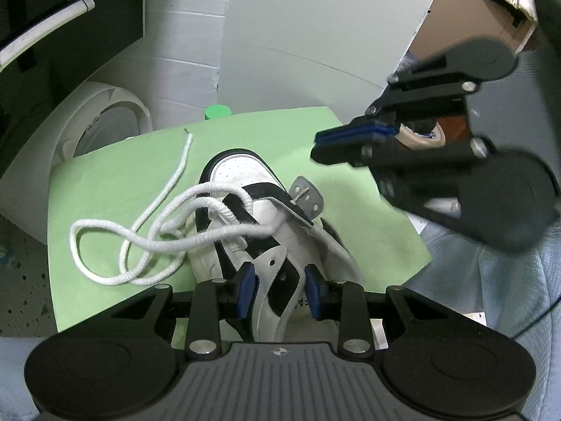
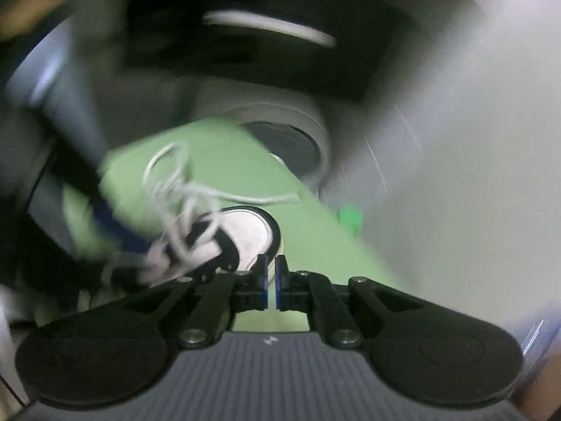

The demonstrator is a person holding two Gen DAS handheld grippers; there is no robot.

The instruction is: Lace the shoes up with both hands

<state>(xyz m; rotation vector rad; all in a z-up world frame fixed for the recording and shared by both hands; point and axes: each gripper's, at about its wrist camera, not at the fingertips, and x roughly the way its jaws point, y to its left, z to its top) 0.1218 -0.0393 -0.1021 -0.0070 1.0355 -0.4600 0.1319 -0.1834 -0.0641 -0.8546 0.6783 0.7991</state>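
Note:
A white and black shoe (image 1: 245, 189) lies on a green mat (image 1: 115, 182), toe pointing away. My left gripper (image 1: 282, 287) is shut on the shoe's tongue (image 1: 277, 280), one blue pad on each side of it. A white lace (image 1: 140, 242) runs from the eyelets and lies in loose loops on the mat to the left, its free end near the far edge. My right gripper (image 1: 317, 145) hovers above and to the right of the shoe, jaws shut with nothing in them. The blurred right wrist view shows that gripper (image 2: 271, 280) just off the shoe's toe (image 2: 249, 235), and the lace (image 2: 182, 182).
A green cap (image 1: 217, 111) stands at the mat's far edge. A white round housing (image 1: 105, 122) sits behind the mat on the left, under a black appliance with a white handle (image 1: 45, 24). A cardboard box (image 1: 455, 17) and a tape roll (image 1: 424, 137) are at the right, above light blue cloth (image 1: 491, 280).

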